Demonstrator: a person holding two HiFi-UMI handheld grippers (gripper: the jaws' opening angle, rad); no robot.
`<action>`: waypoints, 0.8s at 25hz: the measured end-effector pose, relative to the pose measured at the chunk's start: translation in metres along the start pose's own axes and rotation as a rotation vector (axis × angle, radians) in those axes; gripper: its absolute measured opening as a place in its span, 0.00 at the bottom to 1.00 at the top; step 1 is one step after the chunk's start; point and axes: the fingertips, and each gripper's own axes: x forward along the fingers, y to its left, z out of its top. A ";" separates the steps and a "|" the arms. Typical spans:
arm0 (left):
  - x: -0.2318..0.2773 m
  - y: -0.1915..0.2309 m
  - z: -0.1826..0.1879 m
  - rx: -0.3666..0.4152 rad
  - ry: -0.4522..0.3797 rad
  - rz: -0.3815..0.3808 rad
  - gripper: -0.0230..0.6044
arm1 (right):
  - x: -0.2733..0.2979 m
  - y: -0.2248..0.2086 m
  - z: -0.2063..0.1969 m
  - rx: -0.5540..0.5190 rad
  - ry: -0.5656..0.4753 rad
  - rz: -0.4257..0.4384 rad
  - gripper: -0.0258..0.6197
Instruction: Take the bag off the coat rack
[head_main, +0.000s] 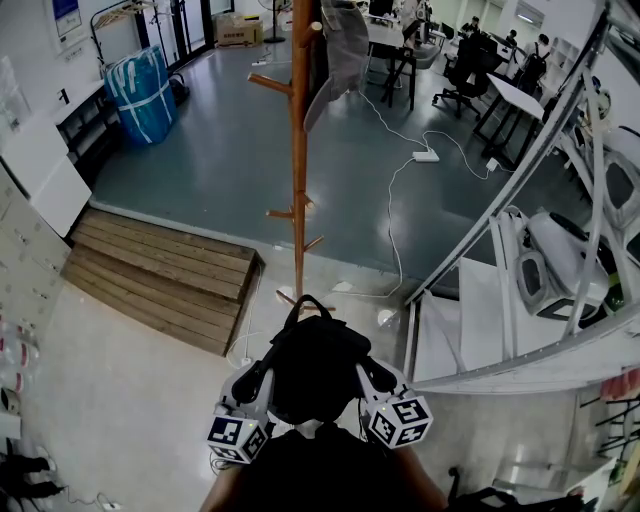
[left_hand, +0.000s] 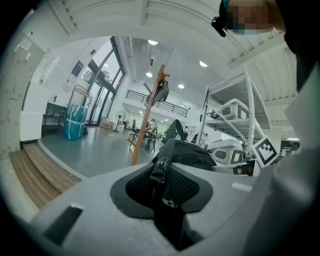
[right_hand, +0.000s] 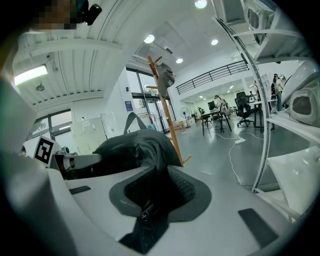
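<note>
1. Head view: closest in at 6 o'clock, the person's dark clothing, with the marker cubes (head_main: 238, 437) just above. Black bag (head_main: 315, 365) slung between the left gripper (head_main: 266, 372) at 7 o'clock and the right gripper (head_main: 366, 370) at 5 o'clock. Pinched from both sides, probably to share its weight and stop it swinging. Already off the coat rack (head_main: 298, 150), upright beyond at 12 o'clock, with only a grey cloth (head_main: 340, 50) up top. Both grippers angled inward, tucked close to the body.
2. Left gripper view: left gripper (left_hand: 165, 187) with jaws partway closed, clamped on the bag's (left_hand: 185, 155) black mesh beside a zip pull (left_hand: 160, 170). Bulk of the bag bulging past the tips at 1 o'clock. Coat rack (left_hand: 147, 120) well apart at 11 o'clock.
3. Right gripper view: right gripper (right_hand: 157, 195) likewise partway closed, gripping a fold of the bag (right_hand: 135, 150). Zip trailing down at 6 o'clock. Coat rack (right_hand: 165, 110) behind at 12 o'clock.
</note>
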 end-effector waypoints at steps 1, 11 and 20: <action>0.000 0.000 0.000 -0.004 -0.001 0.001 0.17 | 0.000 0.000 0.000 -0.003 0.000 0.000 0.15; 0.002 0.000 -0.002 -0.014 0.005 -0.006 0.17 | 0.002 -0.001 -0.002 -0.002 0.005 -0.001 0.15; 0.004 0.002 -0.003 0.001 0.012 -0.014 0.17 | 0.005 -0.002 -0.003 0.003 0.012 -0.005 0.15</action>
